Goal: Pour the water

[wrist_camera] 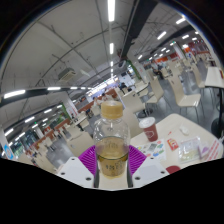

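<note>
A clear plastic bottle with a pale cap and yellowish liquid in its lower part stands upright between my fingers. My gripper is shut on the bottle, with the purple pads pressing on its sides low down. The bottle is held up in front of the hall, with the table beyond it. A red paper cup stands on the white table just to the right of the bottle and beyond the fingers.
A small red and white packet lies on the table right of the cup. Behind is a large hall with several tables, chairs and ceiling strip lights.
</note>
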